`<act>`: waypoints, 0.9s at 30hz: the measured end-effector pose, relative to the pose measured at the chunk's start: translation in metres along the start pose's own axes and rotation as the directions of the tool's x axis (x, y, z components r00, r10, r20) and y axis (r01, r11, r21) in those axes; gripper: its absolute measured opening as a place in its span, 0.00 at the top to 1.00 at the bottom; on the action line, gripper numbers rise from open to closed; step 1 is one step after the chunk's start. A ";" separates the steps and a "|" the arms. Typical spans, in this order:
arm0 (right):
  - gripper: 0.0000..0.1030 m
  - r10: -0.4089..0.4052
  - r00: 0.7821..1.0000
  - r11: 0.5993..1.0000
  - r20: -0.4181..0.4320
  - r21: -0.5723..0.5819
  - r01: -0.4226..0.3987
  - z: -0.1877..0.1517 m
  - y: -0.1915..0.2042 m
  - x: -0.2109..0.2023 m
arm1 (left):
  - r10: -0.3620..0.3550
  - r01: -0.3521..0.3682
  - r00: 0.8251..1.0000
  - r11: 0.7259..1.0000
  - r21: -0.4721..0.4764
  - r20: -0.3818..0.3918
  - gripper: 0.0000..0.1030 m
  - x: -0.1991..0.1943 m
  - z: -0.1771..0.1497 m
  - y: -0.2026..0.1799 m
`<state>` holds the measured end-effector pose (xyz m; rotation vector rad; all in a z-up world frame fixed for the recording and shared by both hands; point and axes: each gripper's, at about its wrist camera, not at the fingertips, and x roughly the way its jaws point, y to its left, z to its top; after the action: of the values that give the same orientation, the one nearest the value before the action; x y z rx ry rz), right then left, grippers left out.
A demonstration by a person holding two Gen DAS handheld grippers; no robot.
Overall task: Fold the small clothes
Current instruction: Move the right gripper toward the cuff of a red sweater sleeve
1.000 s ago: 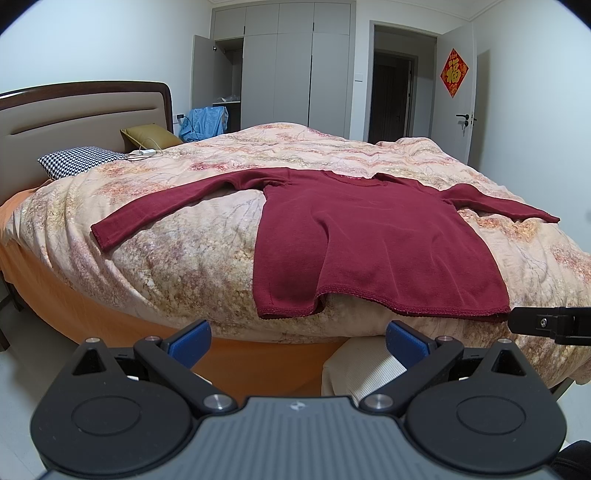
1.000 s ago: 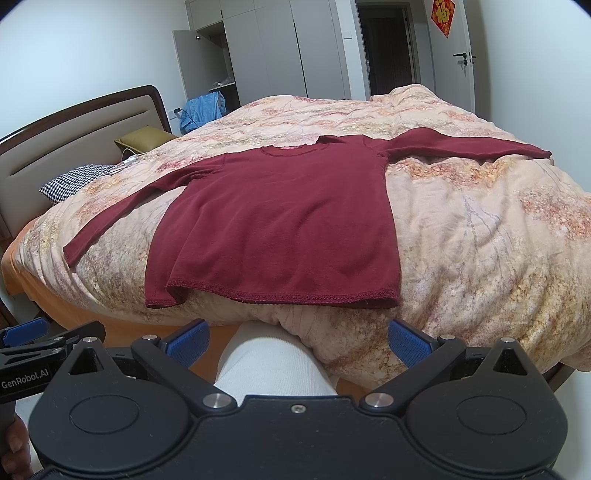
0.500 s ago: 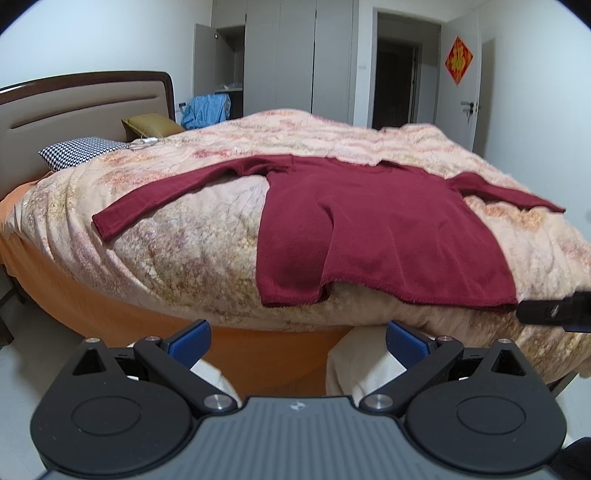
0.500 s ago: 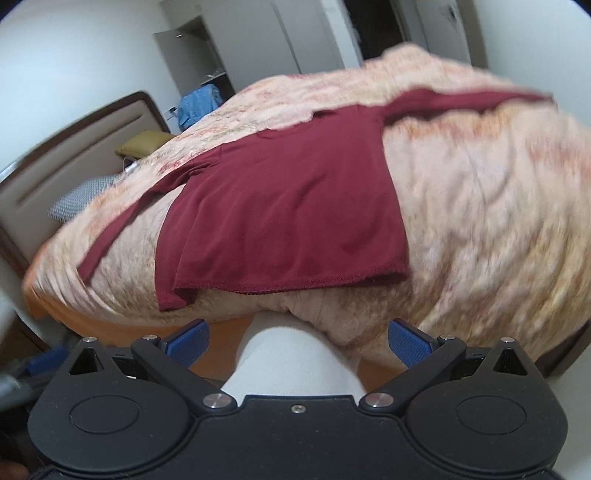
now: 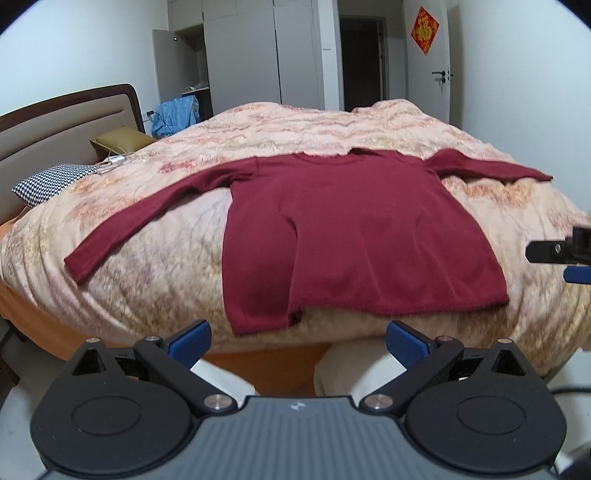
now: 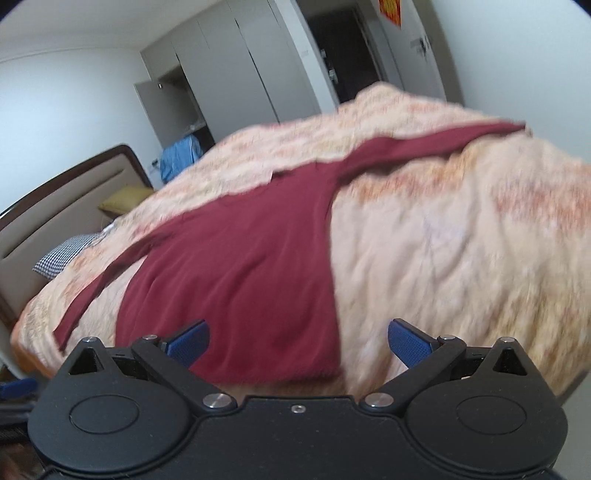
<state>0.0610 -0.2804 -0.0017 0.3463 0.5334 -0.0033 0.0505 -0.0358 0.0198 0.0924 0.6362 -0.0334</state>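
Judging by its drape, the maroon long-sleeved top [image 5: 354, 236] spread flat on the quilted bed [image 5: 155, 258] is light, limp knit. Both my left gripper [image 5: 297, 338] and right gripper [image 6: 298, 336] hang spread wide and empty (2 sleeves out sideways), so I'd pinch a cuff or hem corner.

Legible markings limited to one item. Red diamond-shaped paper sign [image 5: 424, 30] fixed high on the white door [image 5: 437, 74], bearing a single gold Chinese character, apparently 福; strokes soft in the left wrist view. Same sign cut off at the frame's top edge and blurred in the right wrist view, unreadable there. Small embossed emblem on the left gripper housing, not decipherable.
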 end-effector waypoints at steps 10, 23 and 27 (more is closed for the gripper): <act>0.00 -0.058 0.983 0.997 0.174 0.069 0.047 0.017 -0.042 0.036 | 0.042 -0.043 0.999 0.998 -0.041 -0.013 0.00 0.051 0.063 0.008; 0.00 -0.148 0.972 0.988 0.181 0.058 0.140 0.051 -0.105 0.107 | 0.046 -0.048 0.999 0.996 -0.075 -0.019 0.00 0.169 0.138 -0.010; 0.00 -0.172 0.973 0.983 0.152 0.086 0.160 0.073 -0.133 0.127 | 0.012 -0.011 1.000 0.993 -0.117 0.006 0.00 0.207 0.155 -0.018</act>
<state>0.1946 -0.4186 -0.0493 0.3691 0.4031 -0.2115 0.3076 -0.0697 0.0191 -0.0177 0.6297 0.0151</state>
